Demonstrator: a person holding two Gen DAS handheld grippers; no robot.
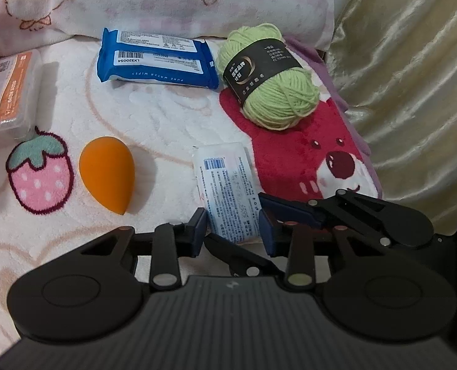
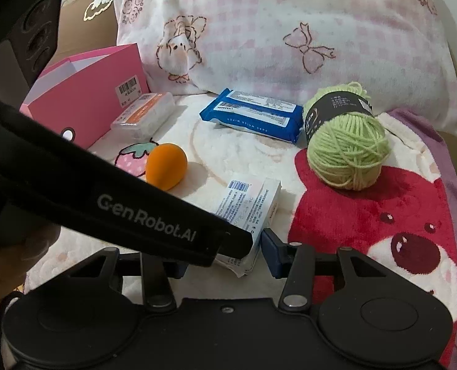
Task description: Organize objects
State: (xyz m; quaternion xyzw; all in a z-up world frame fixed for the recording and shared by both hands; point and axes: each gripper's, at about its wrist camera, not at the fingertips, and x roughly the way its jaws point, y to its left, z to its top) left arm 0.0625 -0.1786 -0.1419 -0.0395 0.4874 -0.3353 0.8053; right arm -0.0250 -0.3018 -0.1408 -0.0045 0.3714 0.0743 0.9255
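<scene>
Fingers of the left gripper point(image 1: 233, 231) are seen set against both sides of the white packet point(image 1: 225, 182), which is pinched at its near end on the fleece blanket point(image 1: 154, 117). The right gripper point(image 2: 228, 257) is brought to the same packet, its right pad just beside the edge; whether that pad presses cannot be told, since the left device crosses the view. Both tools are angled downward, side by side. Further out, an orange sponge point(image 1: 106, 174) lies to the left, then green yarn point(image 1: 270, 77), blue wipes point(image 1: 157, 57) and a clear case point(image 1: 9, 92). A pink box point(image 2: 86, 101), likely the intended container, is set by the pillow point(image 2: 290, 30).
</scene>
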